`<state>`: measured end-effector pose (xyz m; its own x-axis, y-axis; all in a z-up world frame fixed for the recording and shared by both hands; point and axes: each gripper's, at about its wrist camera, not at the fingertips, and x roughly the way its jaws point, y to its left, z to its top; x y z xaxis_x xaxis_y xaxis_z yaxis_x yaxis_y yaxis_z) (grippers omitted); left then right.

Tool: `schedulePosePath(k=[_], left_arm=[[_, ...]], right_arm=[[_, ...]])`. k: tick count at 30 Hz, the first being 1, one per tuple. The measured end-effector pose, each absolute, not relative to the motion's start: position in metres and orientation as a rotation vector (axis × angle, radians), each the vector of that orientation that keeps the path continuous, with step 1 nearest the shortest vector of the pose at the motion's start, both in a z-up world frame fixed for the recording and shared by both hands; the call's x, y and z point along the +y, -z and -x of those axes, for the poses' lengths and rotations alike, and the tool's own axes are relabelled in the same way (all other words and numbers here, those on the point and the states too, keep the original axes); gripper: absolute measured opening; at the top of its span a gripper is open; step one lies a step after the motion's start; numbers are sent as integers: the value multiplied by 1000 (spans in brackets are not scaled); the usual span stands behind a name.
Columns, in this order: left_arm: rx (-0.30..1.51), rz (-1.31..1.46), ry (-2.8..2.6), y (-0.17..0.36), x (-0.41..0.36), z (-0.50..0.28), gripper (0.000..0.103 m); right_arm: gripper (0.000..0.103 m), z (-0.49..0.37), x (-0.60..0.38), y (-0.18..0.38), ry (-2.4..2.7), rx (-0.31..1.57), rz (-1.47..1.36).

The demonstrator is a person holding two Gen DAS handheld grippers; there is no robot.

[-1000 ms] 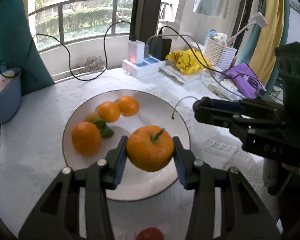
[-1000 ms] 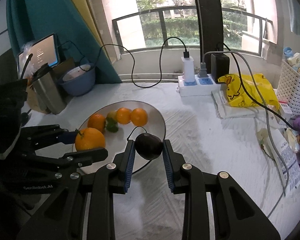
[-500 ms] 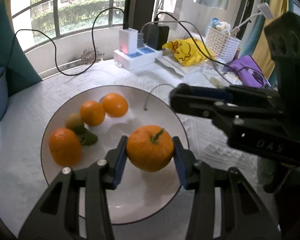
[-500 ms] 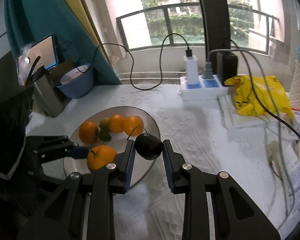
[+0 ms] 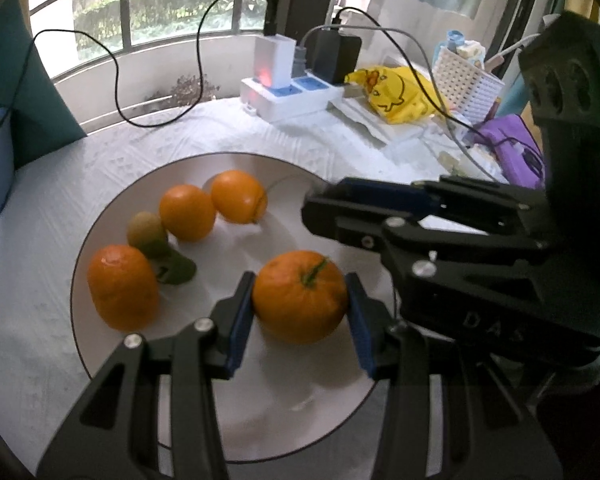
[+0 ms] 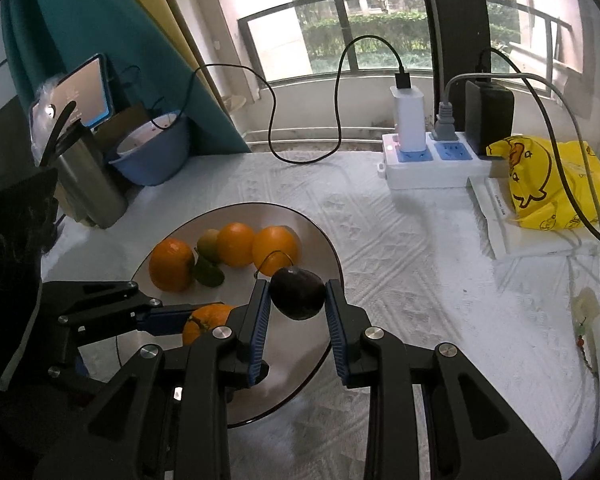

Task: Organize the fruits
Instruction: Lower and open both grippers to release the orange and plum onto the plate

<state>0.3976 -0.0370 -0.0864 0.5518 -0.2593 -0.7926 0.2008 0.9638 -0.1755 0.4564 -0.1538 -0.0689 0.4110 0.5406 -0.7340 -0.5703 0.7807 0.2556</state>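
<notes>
Far left: round blue plastic tub (image 6: pixel 152 156) and a brushed steel cup (image 6: pixel 88 184) at the tabletop (image 6: pixel 420 280) edge, well apart from the action.

Plate: big round white plate with a thin dark rim (image 5: pixel 220 412). Three loose oranges and a small green fruit are on it, bunched toward its far and left side.

Left tongs (image 5: pixel 300 312): closed snug on a stemmed round orange (image 5: pixel 300 296), blue pads on both sides of it, low over the near middle of the plate. Can't tell if it's touching the plate.

Right tongs (image 6: pixel 297 304): pinching a dark purple plum-like fruit (image 6: pixel 297 293), held above the plate's right part, just beside the left tongs.

Right side: white power strip with plugged-in chargers (image 6: pixel 428 160), yellow duck-print plastic bag (image 6: pixel 548 184).

Risk 1: both tools crowd one plate, so the tongs could knock each other when they let go.

Risk 2: round fruit on a smooth plate; dropped from any height, either one could roll into the pile or off the rim.

Risk 3: squeeze harder and the plum probably bruises.
</notes>
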Motion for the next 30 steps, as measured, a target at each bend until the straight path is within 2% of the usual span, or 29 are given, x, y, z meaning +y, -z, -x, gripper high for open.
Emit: schedulePosePath(k=[17, 30], left_arm=[[969, 48, 280, 85, -52, -401, 46], [878, 56, 283, 48, -45, -370, 49]], right_arm=[[31, -451, -176, 49, -643, 848, 11], [31, -424, -186, 24, -600, 800, 7]])
